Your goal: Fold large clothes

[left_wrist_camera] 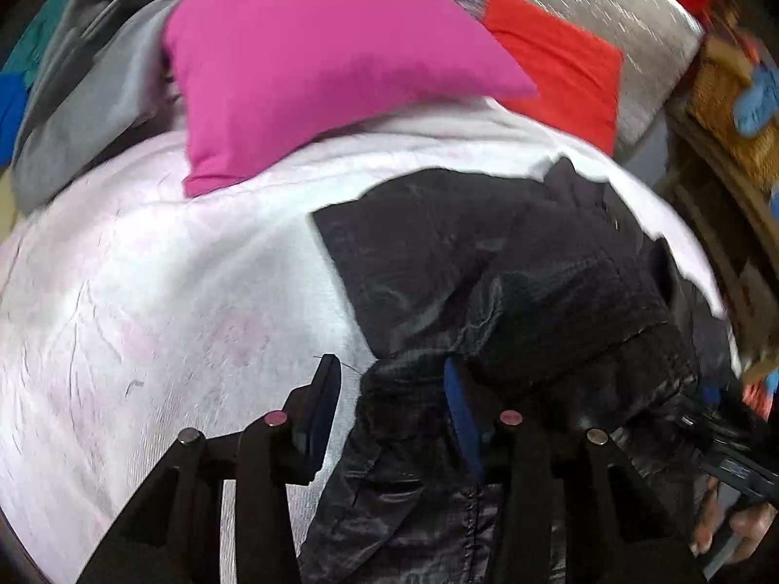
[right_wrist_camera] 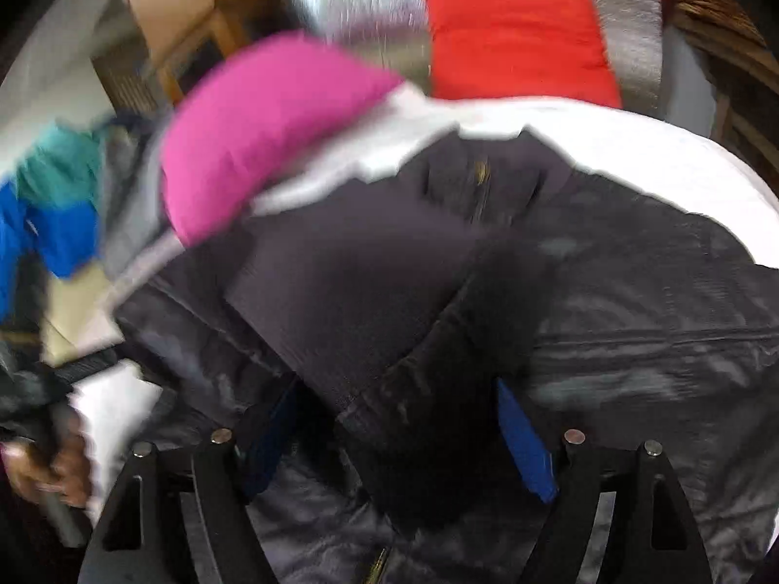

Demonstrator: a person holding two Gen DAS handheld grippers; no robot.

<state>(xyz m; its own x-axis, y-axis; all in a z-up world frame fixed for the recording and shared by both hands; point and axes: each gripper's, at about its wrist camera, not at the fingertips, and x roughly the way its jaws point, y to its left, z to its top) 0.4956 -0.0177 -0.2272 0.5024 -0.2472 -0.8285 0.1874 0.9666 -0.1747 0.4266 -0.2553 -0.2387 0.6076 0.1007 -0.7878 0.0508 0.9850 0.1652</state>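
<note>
A black shiny jacket (left_wrist_camera: pixel 487 267) lies crumpled on a white blanket (left_wrist_camera: pixel 146 292). My left gripper (left_wrist_camera: pixel 392 389) hangs over the jacket's left edge with its jaws apart: the left pad (left_wrist_camera: pixel 324 404) stands over bare blanket, the right pad (left_wrist_camera: pixel 462 413) over black fabric, and neither presses. In the right wrist view the jacket (right_wrist_camera: pixel 633 316) fills the lower frame, its zip faintly visible. My right gripper (right_wrist_camera: pixel 399 413) is wide open above a dark fold or sleeve (right_wrist_camera: pixel 462 340) that runs between the blue pads without being pinched. This view is blurred.
A pink cushion (left_wrist_camera: pixel 316 63) and a red cushion (left_wrist_camera: pixel 560 63) rest at the blanket's far side. Grey clothing (left_wrist_camera: pixel 87 112) and a blue and teal garment (right_wrist_camera: pixel 53 204) lie at the left. A hand (left_wrist_camera: pixel 730 530) shows at the lower right, wicker furniture (right_wrist_camera: pixel 720 14) at the far right.
</note>
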